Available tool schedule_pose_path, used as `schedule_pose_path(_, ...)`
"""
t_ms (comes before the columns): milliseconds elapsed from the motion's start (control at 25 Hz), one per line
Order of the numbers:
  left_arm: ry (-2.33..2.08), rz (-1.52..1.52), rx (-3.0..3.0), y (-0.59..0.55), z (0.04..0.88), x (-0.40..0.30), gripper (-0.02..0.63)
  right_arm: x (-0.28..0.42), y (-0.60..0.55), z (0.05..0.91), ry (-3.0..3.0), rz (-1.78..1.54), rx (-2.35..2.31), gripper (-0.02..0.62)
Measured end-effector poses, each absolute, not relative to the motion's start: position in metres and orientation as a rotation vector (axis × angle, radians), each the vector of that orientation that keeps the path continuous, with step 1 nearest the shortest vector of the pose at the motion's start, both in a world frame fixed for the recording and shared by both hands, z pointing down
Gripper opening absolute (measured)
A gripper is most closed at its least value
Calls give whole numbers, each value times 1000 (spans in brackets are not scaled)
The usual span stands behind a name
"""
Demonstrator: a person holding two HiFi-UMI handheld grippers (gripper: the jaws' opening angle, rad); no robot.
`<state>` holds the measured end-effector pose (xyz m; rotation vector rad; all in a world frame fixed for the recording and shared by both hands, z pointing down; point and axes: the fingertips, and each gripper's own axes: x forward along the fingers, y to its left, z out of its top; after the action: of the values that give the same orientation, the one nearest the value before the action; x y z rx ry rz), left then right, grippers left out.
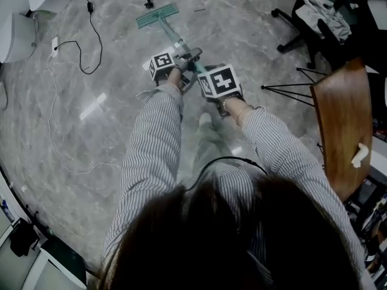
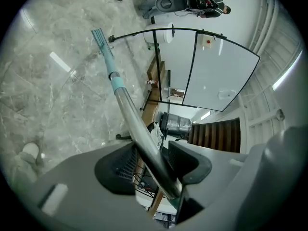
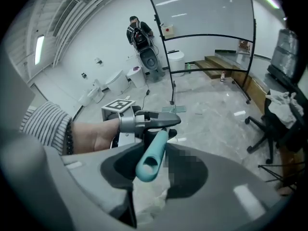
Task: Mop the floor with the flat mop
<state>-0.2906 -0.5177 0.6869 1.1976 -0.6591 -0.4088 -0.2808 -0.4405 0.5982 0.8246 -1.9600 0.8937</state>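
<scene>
The flat mop's teal head (image 1: 157, 15) lies on the grey marble floor ahead of me, and its silver handle (image 1: 175, 38) slants back to both grippers. My left gripper (image 1: 184, 59) is shut round the handle, lower down than the right one. In the left gripper view the silver handle (image 2: 139, 129) runs between the jaws of that gripper (image 2: 154, 165) out to the mop head (image 2: 99, 36). My right gripper (image 1: 208, 80) holds the top; the teal grip end (image 3: 153, 155) sits clamped in the right gripper (image 3: 154, 167), with the left gripper (image 3: 144, 121) just beyond it.
A white cable (image 1: 57, 101) and a black cable (image 1: 84, 41) trail over the floor at left. An office chair (image 1: 314, 23), a black tripod stand (image 1: 287, 89) and a wooden seat (image 1: 344, 125) stand at right. A glass partition (image 3: 207, 28) and a distant person (image 3: 137, 30) are ahead.
</scene>
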Motion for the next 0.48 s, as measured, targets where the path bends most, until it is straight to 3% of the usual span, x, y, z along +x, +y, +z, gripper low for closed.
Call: schedule_pose_path(480, -664, -386, 1183, -491, 695, -269, 184, -257, -414, 606, -1951, 851, 806, 132)
